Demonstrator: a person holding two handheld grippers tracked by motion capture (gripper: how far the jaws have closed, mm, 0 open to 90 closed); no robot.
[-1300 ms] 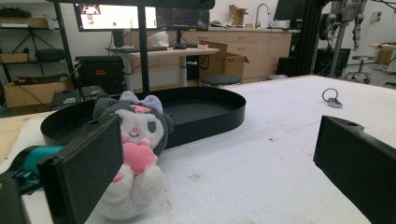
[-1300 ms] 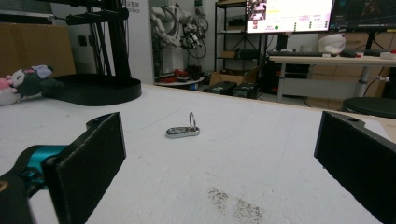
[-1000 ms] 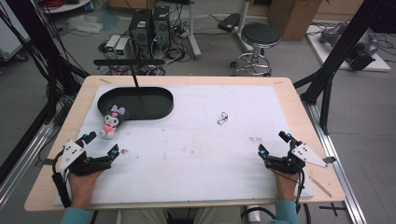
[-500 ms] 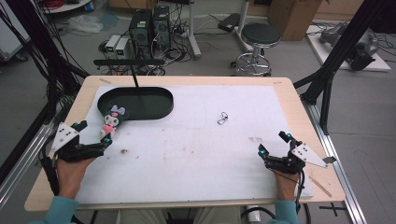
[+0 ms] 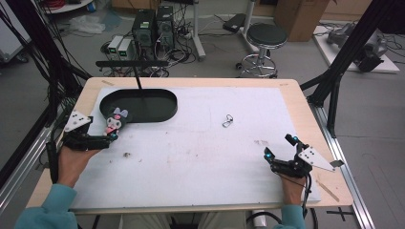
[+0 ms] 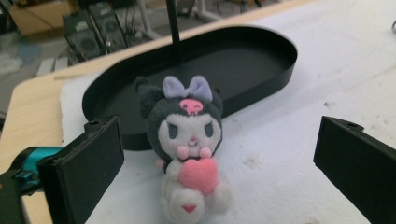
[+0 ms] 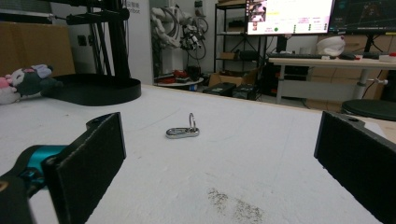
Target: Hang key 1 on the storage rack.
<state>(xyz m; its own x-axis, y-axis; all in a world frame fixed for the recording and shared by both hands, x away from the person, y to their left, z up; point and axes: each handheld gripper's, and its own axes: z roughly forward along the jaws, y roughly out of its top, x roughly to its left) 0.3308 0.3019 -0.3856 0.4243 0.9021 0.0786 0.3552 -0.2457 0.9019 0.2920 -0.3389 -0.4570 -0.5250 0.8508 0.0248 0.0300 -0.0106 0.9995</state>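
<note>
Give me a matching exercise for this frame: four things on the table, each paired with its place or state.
Things:
1. plush toy
2. black tray
3. metal clip
4. right gripper

Places or states:
A. open, near the table's right front edge
B. lying alone mid-table
C. standing between the left gripper's open jaws
D. far left of the table, behind the toy

Pairs: 1-C, 2-D, 3-B, 4-A

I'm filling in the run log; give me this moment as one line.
left gripper: open, jaws either side of small black-and-white plush doll | doll: upright beside black oval tray | right gripper: open, idle | metal keyring clip: untouched
</note>
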